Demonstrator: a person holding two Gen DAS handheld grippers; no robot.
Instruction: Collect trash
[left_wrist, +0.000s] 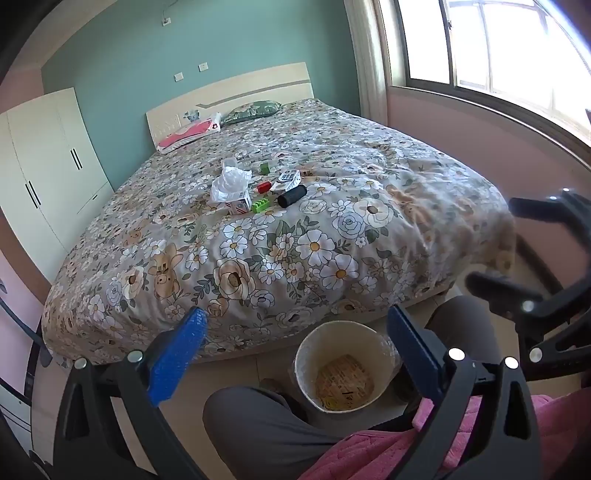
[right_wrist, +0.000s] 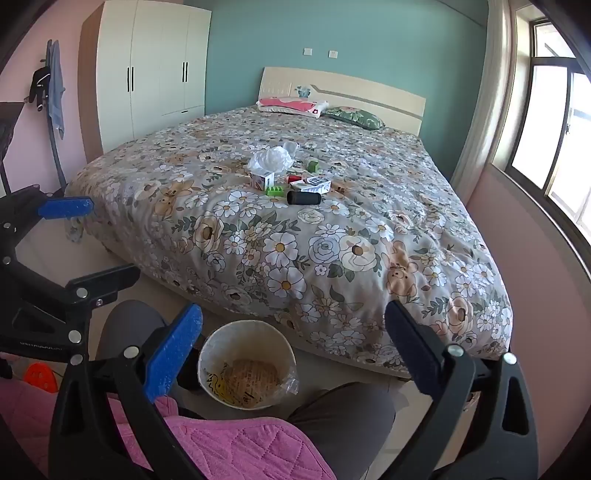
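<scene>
Holding both claws wide apart and empty, we stand at the foot of the bed (left_wrist: 332, 155) with nothing yet picked up. Our left claw (left_wrist: 295, 354) and our right claw (right_wrist: 295, 354) each tilt downward, so both cameras take in the quilt and the waste bin (left_wrist: 306, 354) at once.

The waste bin stands on the floor between our knees (left_wrist: 258, 424), just beside the bed's foot edge. We judge this placement deliberate: a drop from either claw needs only a short swing back. A clear liner lines it, and printed paper lies at its bottom.

The trash sits in one cluster near the middle of the quilt, well apart from both claws:
- a crumpled white plastic bag (left_wrist: 229, 181), resting against a small printed carton (left_wrist: 238, 205)
- a black cylinder (left_wrist: 291, 195) lying on its side, nearest the bed's foot
- green blocks (left_wrist: 260, 206) and a red block (left_wrist: 264, 186), likely toys rather than trash
- a flat white remote-like item (left_wrist: 288, 177), which we cannot identify with certainty

Sorting trash from keepers is the open judgement. The bag looks soft and light, so we expect a pinch on its bunched top to hold
</scene>
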